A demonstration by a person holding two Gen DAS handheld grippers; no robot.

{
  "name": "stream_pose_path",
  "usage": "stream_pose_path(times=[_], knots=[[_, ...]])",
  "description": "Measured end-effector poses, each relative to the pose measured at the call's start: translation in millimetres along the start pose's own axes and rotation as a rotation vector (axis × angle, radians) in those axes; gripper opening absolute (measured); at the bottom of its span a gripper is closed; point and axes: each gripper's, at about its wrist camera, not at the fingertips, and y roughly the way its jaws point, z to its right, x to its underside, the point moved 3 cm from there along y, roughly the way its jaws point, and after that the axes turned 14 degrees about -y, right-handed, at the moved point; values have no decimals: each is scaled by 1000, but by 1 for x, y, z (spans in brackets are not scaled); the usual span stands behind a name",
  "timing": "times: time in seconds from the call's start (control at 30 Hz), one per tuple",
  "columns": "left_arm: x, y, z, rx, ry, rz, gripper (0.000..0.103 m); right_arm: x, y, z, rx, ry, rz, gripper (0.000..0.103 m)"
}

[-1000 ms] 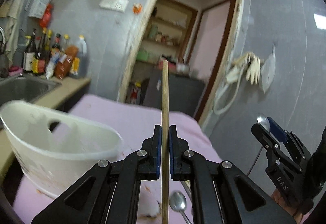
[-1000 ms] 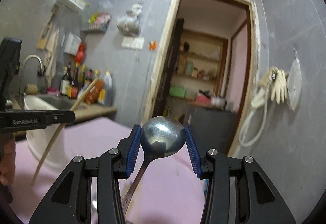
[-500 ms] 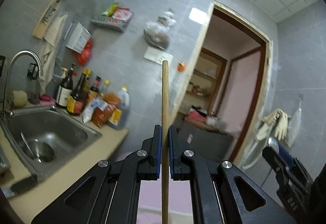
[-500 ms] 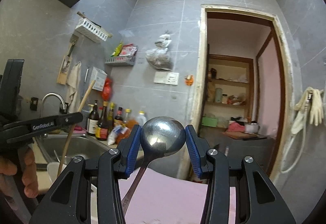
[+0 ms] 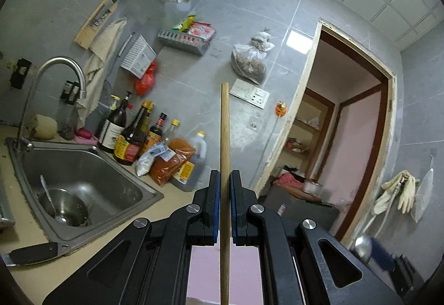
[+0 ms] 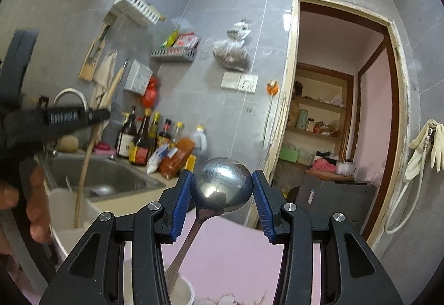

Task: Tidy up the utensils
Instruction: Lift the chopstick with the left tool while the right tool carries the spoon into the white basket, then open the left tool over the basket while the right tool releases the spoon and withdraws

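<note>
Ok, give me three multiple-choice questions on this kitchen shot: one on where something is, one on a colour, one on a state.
1. The chopstick's lower end is:
A in the white container
B on the cloth
C in the sink

2. The right hand-held gripper's pads are:
A red
B blue
C green

3. The left hand-held gripper is:
A open
B shut on the spoon
C shut on the chopstick

Answers: 1 A, the stick dips inside the rim; 2 B, blue pads flank the spoon; 3 C, the jaws pinch the stick.
</note>
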Motion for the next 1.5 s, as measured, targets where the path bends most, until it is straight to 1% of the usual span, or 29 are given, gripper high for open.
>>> stream_pose_path(times=[0.07,0.17,0.4,0.47,0.57,0.67,0.73,0.9,0.97,1.0,1.03,1.13,1.17,1.2,1.23,1.27,1.33,1.37,1.4,1.43,1.47,1.5], knots=[[2,0,2,-3,7,-18,4,5,2,-5,-19,-4,-19,41],[10,-2,3,-12,50,-42,4,11,2,-8,-33,1,-32,41],[31,-1,-10,-6,86,-125,4,25,-2,-18,-85,11,-71,42],[39,-3,-12,-5,120,-148,4,26,-3,-17,-94,33,-77,42],[48,-6,-16,5,133,-186,4,26,-3,-17,-110,46,-84,42],[54,-9,-17,10,144,-213,5,28,-4,-18,-148,79,-90,42],[56,-11,-19,16,141,-238,5,27,-5,-18,-161,93,-87,46],[60,-18,-20,16,148,-263,8,23,-12,-15,-184,123,-75,52],[59,-22,-18,25,143,-261,16,21,-16,-13,-182,131,-69,54],[59,-25,-17,30,141,-259,18,19,-19,-11,-178,136,-66,58],[58,-27,-16,35,139,-258,23,17,-22,-8,-174,143,-61,64],[55,-34,-10,54,134,-250,24,13,-33,0,-151,157,-41,74],[55,-37,-7,59,132,-248,27,12,-37,4,-140,158,-36,75],[54,-40,-3,69,128,-245,30,11,-41,7,-128,160,-31,80],[53,-42,2,78,126,-242,39,9,-47,12,-110,166,-21,84],[52,-46,7,88,122,-235,48,8,-50,16,-98,171,-15,86],[51,-54,18,113,121,-223,56,7,-62,27,-60,183,3,94],[52,-57,24,125,128,-223,59,7,-69,33,-37,188,13,96],[53,-60,31,136,139,-223,60,8,-77,40,-12,194,22,101],[54,-63,37,141,148,-225,65,9,-85,48,13,203,31,103],[56,-66,43,146,158,-227,72,9,-90,53,27,209,36,103],[59,-68,49,153,165,-228,76,10,-97,60,46,216,40,103]])
